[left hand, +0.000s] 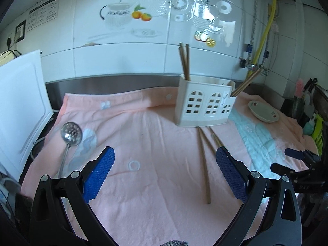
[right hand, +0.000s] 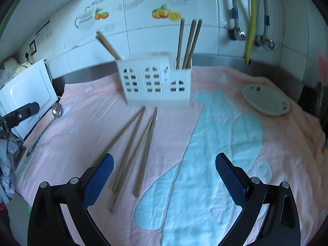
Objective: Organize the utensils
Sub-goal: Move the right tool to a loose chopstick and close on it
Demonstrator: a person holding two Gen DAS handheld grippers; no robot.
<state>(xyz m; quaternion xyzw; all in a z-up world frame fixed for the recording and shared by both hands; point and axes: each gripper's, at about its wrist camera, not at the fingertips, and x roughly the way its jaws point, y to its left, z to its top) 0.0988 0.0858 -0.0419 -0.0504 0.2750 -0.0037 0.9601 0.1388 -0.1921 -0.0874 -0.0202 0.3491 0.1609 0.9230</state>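
Observation:
A white utensil holder with window-shaped holes stands on a pink towel; chopsticks stick up from its left and right compartments. Several loose chopsticks lie on the towel in front of it. A metal slotted spoon rests at the towel's left edge. My left gripper hovers open above the towel, the chopsticks just inside its right finger. Open too, my right gripper hangs just right of the loose chopsticks. Nothing is between the fingers of either.
A small white dish sits at the towel's back right. A white cutting board leans at the left. Tiled wall, pipes and a yellow hose stand behind. The other gripper shows at the right edge.

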